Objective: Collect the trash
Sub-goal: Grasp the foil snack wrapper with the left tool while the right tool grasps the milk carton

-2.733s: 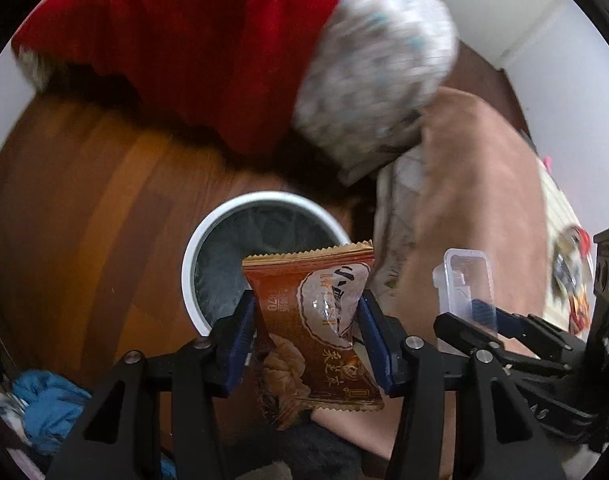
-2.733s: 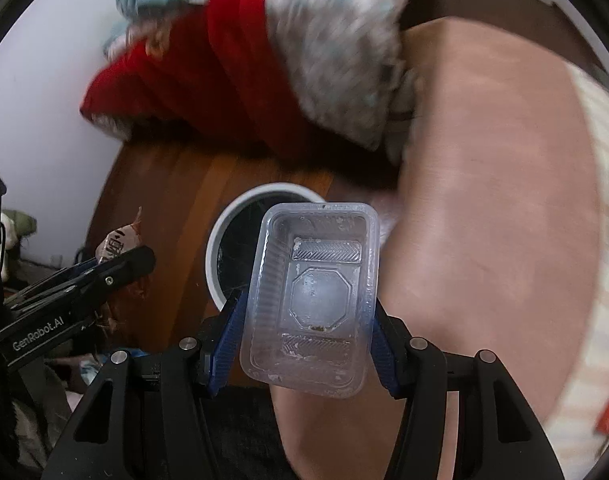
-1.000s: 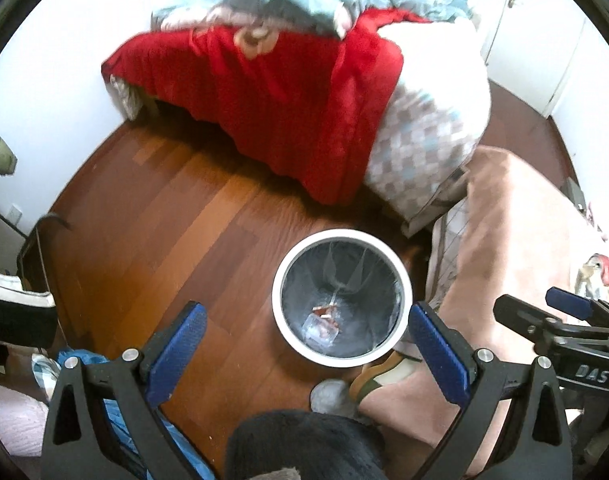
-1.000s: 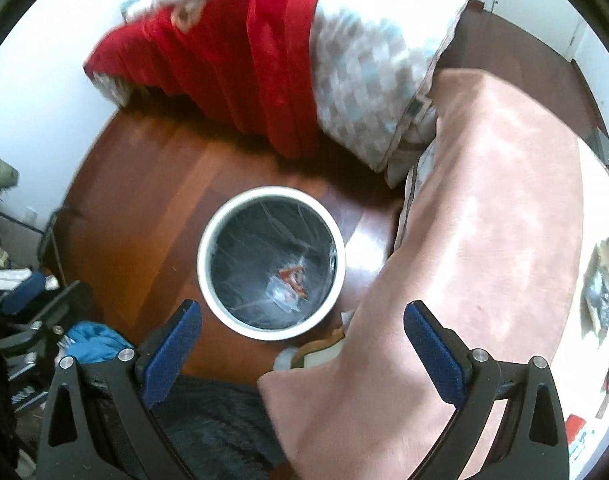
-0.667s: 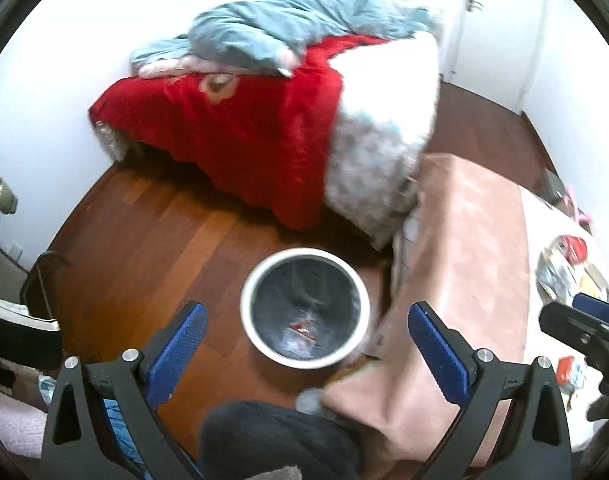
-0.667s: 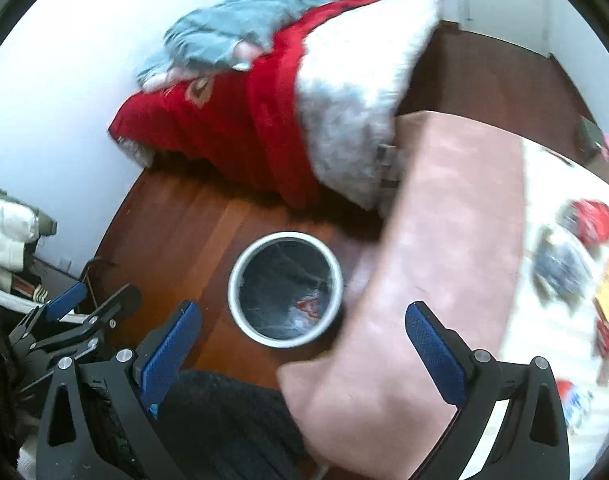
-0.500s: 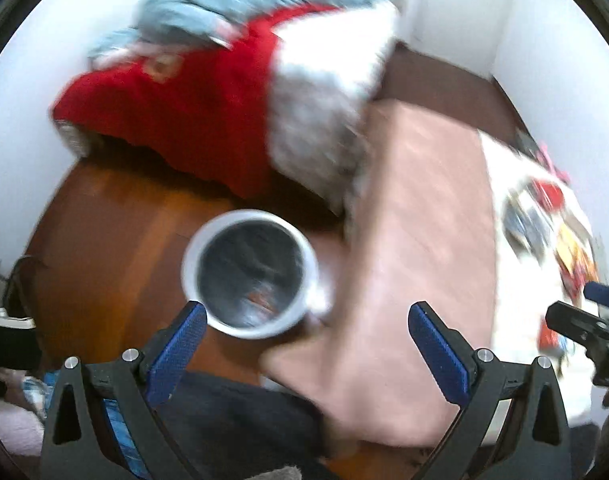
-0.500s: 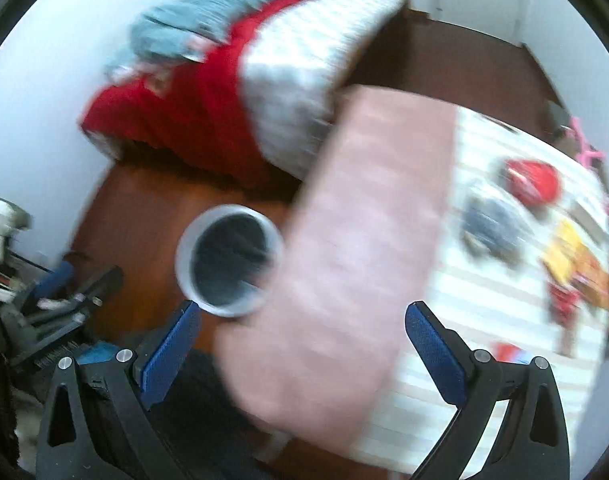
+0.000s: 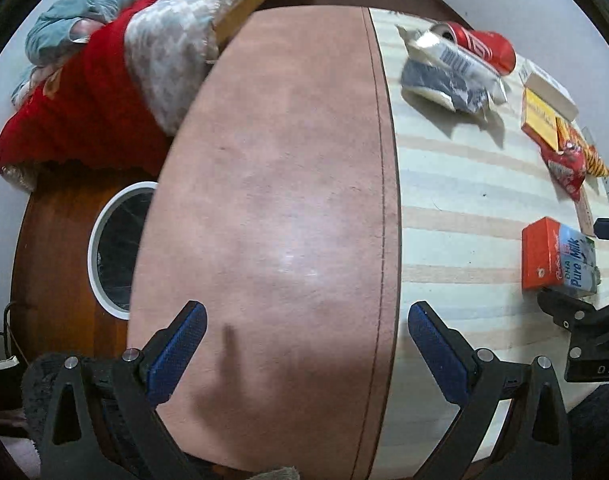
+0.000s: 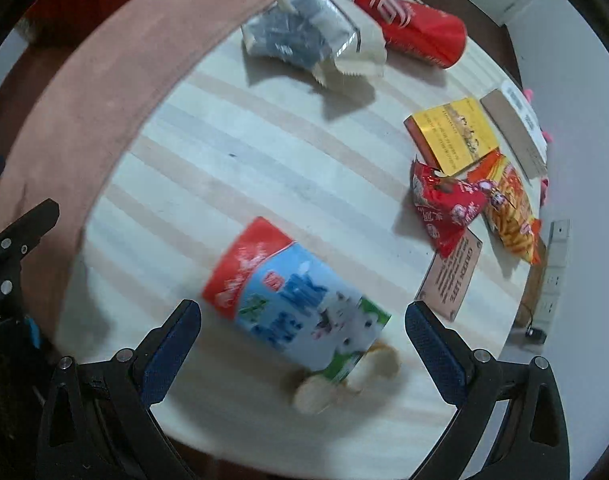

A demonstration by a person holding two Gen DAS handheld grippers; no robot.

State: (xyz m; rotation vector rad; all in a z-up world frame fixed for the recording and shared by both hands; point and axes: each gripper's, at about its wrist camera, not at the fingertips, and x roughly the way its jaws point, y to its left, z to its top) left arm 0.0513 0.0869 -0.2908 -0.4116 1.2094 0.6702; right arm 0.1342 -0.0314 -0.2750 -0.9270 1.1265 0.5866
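2 grippers are mine, and both are spread wide with nothing between their blue pads. My left gripper (image 9: 307, 344) hangs over the pink cloth (image 9: 272, 184) that covers the near part of the table, and off its left edge the white-rimmed trash bin (image 9: 104, 248) stands on the wooden floor, half hidden by the cloth. My right gripper (image 10: 303, 342) hangs over the striped tablecloth (image 10: 240, 168), and the milk carton (image 10: 292, 304) lies on its side just ahead of the gap between its pads, red end pointing away and to the left. Some pale round scraps (image 10: 344, 380) lie at the carton's near end, too blurred to name. Farther off, a red can (image 10: 408, 28) lies on its side just beside a crumpled silver and blue wrapper (image 10: 304, 32). To the right sit a yellow box (image 10: 452, 136), a red snack packet (image 10: 444, 204) and an orange snack packet (image 10: 512, 208), close together, the 2 packets overlapping.
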